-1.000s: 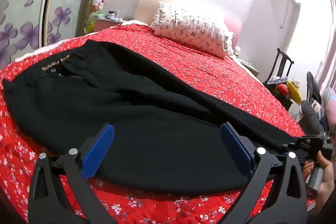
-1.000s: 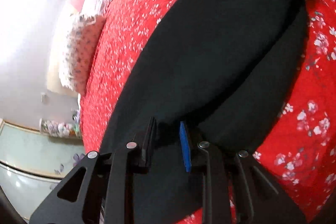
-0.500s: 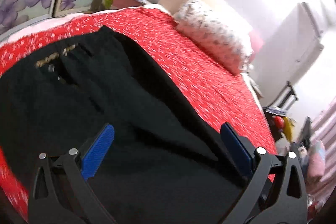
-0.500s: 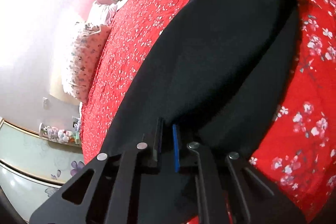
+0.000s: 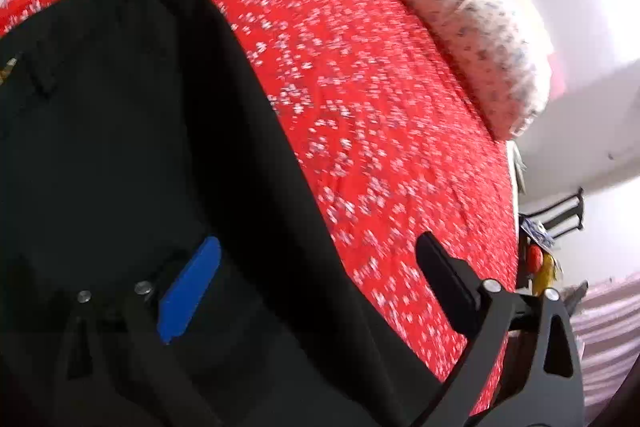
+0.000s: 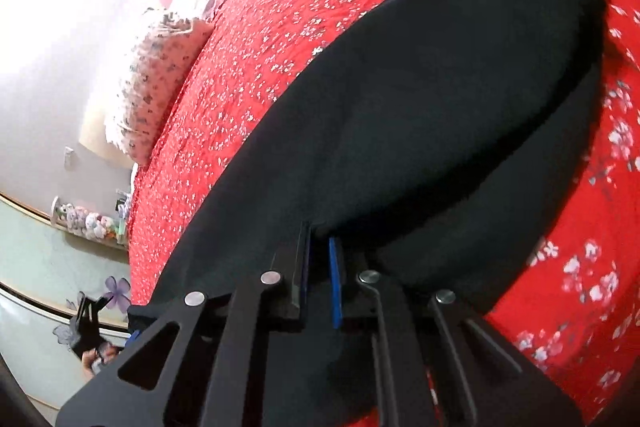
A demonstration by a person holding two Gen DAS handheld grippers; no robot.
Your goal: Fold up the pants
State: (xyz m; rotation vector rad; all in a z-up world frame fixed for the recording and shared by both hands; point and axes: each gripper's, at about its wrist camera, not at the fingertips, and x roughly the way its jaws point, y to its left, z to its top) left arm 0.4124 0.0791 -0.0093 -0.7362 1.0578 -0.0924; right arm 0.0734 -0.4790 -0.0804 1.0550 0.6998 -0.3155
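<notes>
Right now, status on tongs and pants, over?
Left tongs open, just closing a little, nothing gripped. Right tongs shut on pants. Pants flat on bed. Nothing in the way.

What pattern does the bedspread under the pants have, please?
The bedspread is red with small white flowers, clearest in the right wrist view.

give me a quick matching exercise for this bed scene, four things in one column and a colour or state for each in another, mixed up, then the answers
Column one:
1. pants
2. bedspread
3. left gripper
4. right gripper

Column two:
a. red with small white flowers
b. jaws wide apart, nothing held
c. black, lying flat on the bed
d. jaws pinched on black fabric

Right pairs: 1-c, 2-a, 3-b, 4-d
</notes>
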